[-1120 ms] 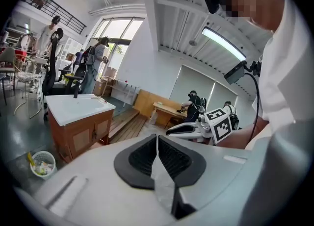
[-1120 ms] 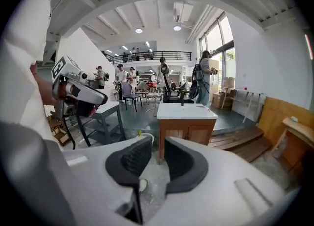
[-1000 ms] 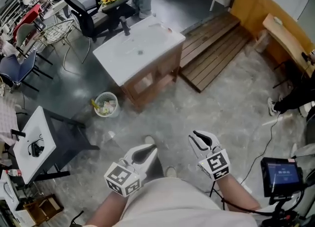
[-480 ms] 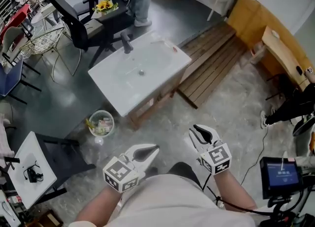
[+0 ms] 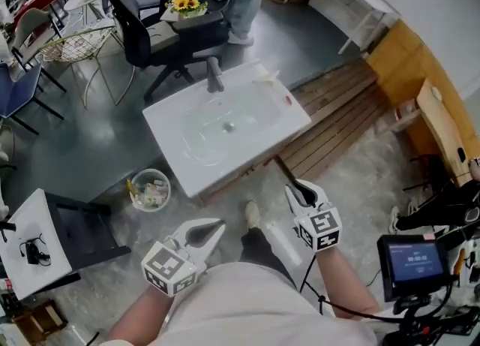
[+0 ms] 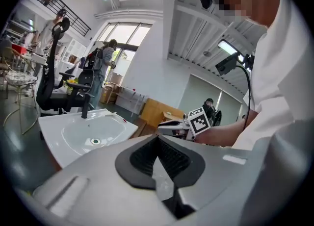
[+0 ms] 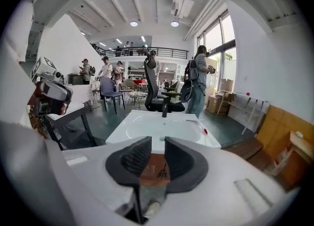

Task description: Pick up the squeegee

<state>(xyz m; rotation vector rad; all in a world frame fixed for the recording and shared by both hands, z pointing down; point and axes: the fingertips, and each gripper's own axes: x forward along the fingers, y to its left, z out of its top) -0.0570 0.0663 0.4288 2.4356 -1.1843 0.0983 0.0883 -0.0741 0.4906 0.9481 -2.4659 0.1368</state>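
Two tongs hang in front of me above the grey floor, both well short of the white washbasin (image 5: pixel 169 138). The left tongs (image 5: pixel 217 226) have their dark pads pressed together with nothing between them; the right tongs (image 5: pixel 298 188) stand partly apart, also empty. I cannot pick out the squeegee with certainty. My best guess is the slim pale item (image 5: pixel 266 74) lying flat on the washbasin's far right corner, near a small red thing (image 5: pixel 287 100) and to the right of the dark tap (image 5: pixel 215 74). Risks, as I judge them: it lies close to the rim on slick ceramic, so a shallow or off-centre approach could nudge it over the edge; closed left tongs would merely push it; and I may be aiming at the wrong object.
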